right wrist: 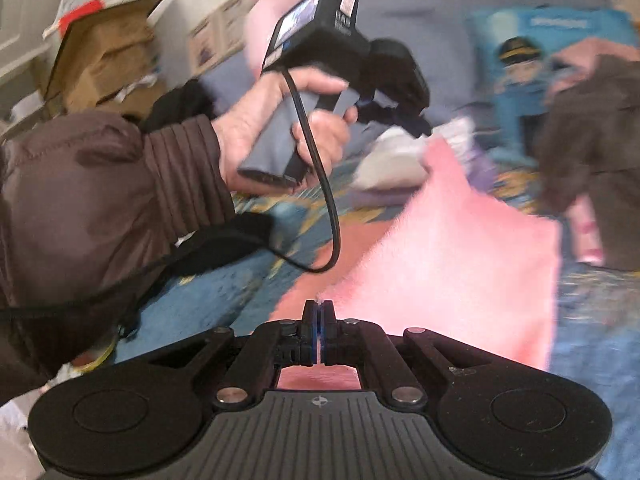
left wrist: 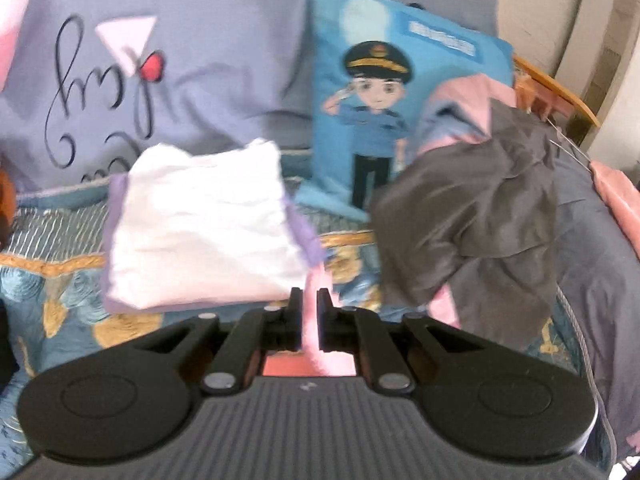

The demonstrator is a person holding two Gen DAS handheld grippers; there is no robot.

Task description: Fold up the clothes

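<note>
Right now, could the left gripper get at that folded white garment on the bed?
Probably not yet: the left gripper is shut on the pink cloth, so it must let go first. The white garment lies close ahead-left, with nothing between.

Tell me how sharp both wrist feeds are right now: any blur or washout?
Left wrist view: moderate motion blur; the folded white garment is washed out, the jaws crisp, pink cloth between them. Right wrist view: heavier smear on the cartoon pillow and the hand; pink cloth soft-edged; fisheye bends both edges.
</note>
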